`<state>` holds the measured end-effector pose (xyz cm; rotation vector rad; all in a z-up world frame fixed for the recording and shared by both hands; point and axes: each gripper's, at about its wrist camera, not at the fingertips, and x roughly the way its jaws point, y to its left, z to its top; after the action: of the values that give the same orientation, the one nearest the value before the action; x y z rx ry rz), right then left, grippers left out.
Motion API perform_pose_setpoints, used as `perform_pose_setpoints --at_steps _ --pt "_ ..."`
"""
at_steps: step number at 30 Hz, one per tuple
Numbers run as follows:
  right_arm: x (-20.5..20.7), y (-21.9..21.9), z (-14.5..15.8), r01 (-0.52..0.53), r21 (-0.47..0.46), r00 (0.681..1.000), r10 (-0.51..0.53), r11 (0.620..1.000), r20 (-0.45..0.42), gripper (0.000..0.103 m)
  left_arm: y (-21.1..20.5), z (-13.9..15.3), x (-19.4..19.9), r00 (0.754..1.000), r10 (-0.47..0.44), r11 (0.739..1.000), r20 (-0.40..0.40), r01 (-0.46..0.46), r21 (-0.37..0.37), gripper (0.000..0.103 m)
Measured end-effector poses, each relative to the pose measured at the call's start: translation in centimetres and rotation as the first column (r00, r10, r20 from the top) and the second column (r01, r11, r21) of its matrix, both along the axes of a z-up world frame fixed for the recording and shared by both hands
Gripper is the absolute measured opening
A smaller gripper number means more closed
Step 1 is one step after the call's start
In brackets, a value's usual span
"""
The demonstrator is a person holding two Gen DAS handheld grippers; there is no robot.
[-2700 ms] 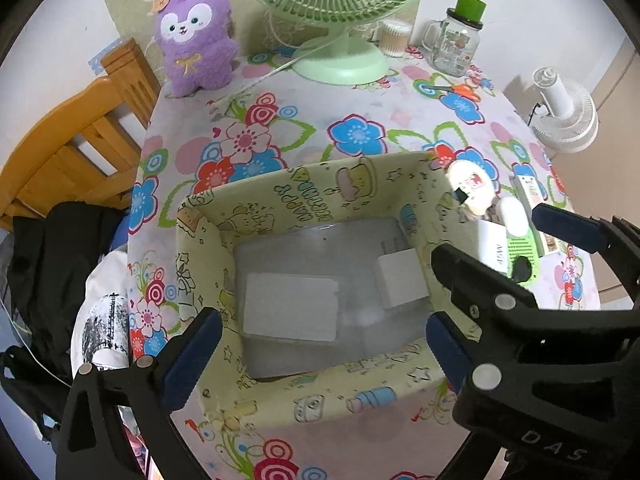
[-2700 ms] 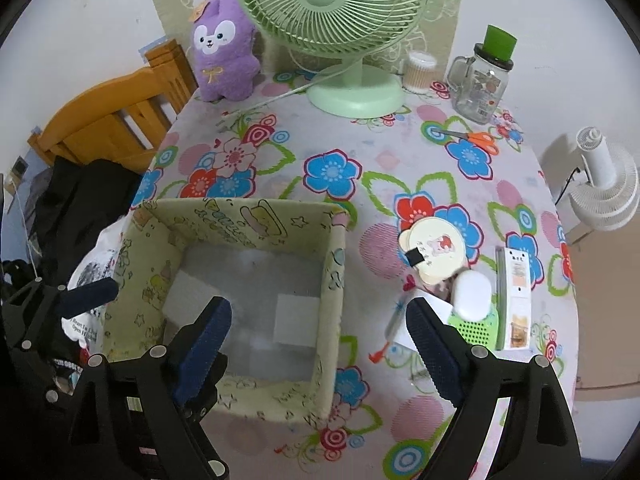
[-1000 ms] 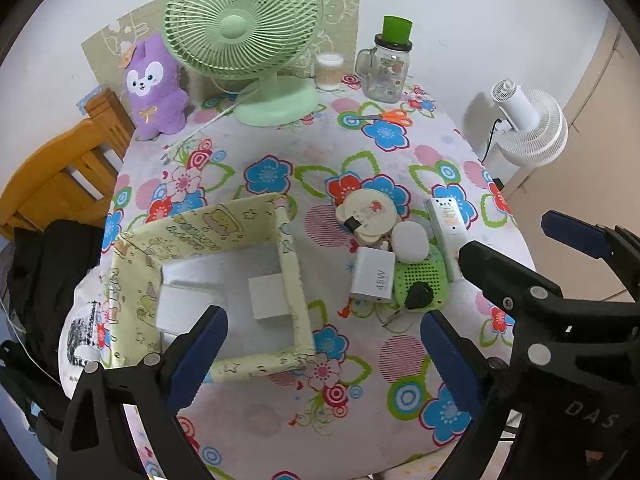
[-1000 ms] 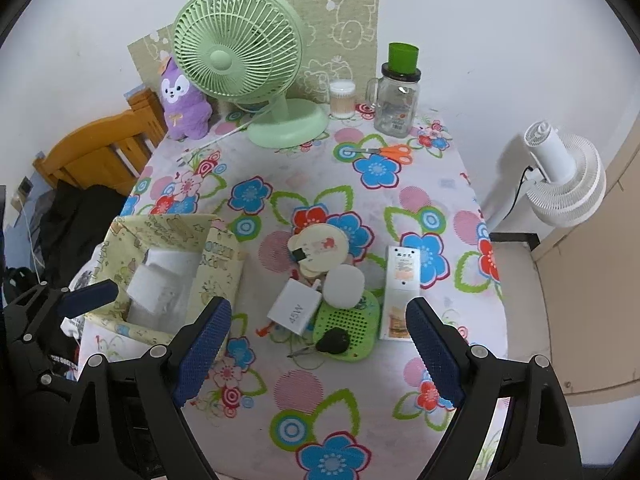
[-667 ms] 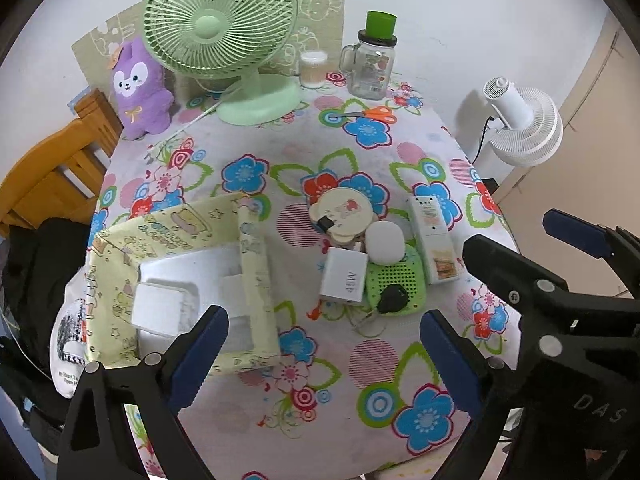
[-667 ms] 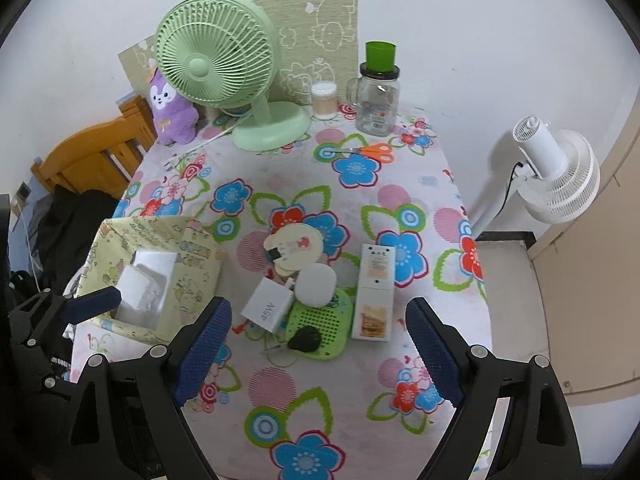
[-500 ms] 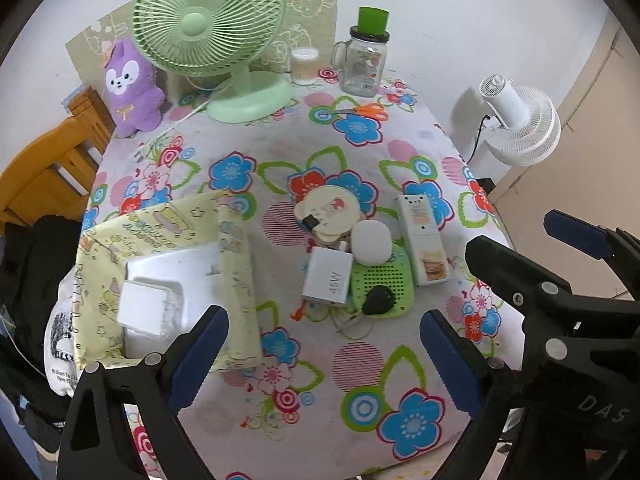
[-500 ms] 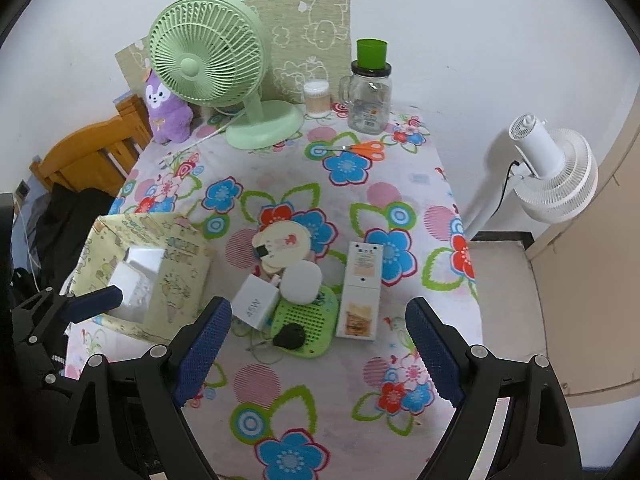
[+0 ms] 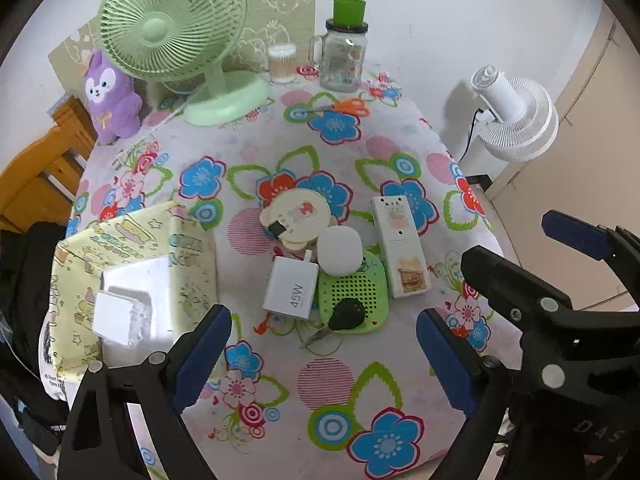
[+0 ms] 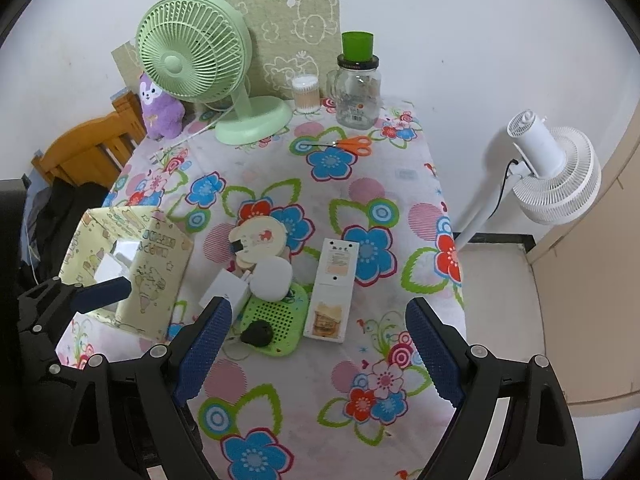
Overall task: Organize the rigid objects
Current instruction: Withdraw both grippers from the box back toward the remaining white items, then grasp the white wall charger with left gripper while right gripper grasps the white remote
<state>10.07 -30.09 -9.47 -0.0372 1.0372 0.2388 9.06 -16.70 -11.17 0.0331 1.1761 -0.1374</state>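
Observation:
A pile of small items lies mid-table: a white 45W charger [image 9: 290, 290], a green perforated pad [image 9: 356, 286] with a black key [image 9: 346, 318] on it, a white rounded case [image 9: 340, 250], a cream round disc [image 9: 296, 216] and a long white box [image 9: 400, 248]. To their left stands the yellow fabric box [image 9: 192, 248] holding white boxes [image 9: 120, 316]. My left gripper [image 9: 324, 354] hovers above the table just short of the pile; its jaws are closing with nothing between them. My right gripper [image 10: 320, 348] hangs open and empty, with the long white box [image 10: 332, 288] just beyond it.
At the back stand a green desk fan [image 9: 172, 32], a purple plush [image 9: 112, 96], a swab tub [image 9: 282, 64] and a green-lidded jar [image 9: 344, 56], with orange scissors [image 9: 344, 107] in front. A white floor fan [image 9: 516, 120] is right of the table; a wooden chair [image 9: 36, 176] is to the left.
Both grippers have travelled right, from over the yellow box to in front of the pile, and sunk a little. The left jaws have narrowed slightly.

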Motion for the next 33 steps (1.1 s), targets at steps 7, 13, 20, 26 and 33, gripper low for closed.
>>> perform_pose_setpoints --at_steps 7,13,20,26,33 --pt "0.8 -0.9 -1.1 -0.010 -0.011 1.000 0.010 1.000 -0.010 0.091 -1.0 -1.0 0.6 1.000 0.000 1.000 0.011 0.000 0.016 0.091" --pt "1.6 -1.3 -2.7 -0.014 -0.016 0.999 0.014 1.000 -0.033 0.091 -1.3 -2.2 1.0 1.000 -0.013 1.000 0.029 0.013 -0.008 0.091" --pt "2.7 -1.3 -5.1 -0.011 0.002 0.998 0.011 1.000 -0.069 0.090 -1.0 -4.1 1.7 0.999 0.011 1.000 0.036 -0.010 -0.005 0.091" --pt "3.8 -0.9 -7.4 -0.013 0.007 0.995 0.014 1.000 -0.094 0.090 -0.8 -5.8 2.4 1.000 -0.007 0.999 0.029 0.006 0.044 0.091" --pt "4.6 -0.4 -9.4 -0.011 -0.009 0.995 0.010 1.000 -0.103 0.089 0.1 -8.2 3.1 1.000 0.003 0.998 -0.004 -0.003 0.056 0.088"
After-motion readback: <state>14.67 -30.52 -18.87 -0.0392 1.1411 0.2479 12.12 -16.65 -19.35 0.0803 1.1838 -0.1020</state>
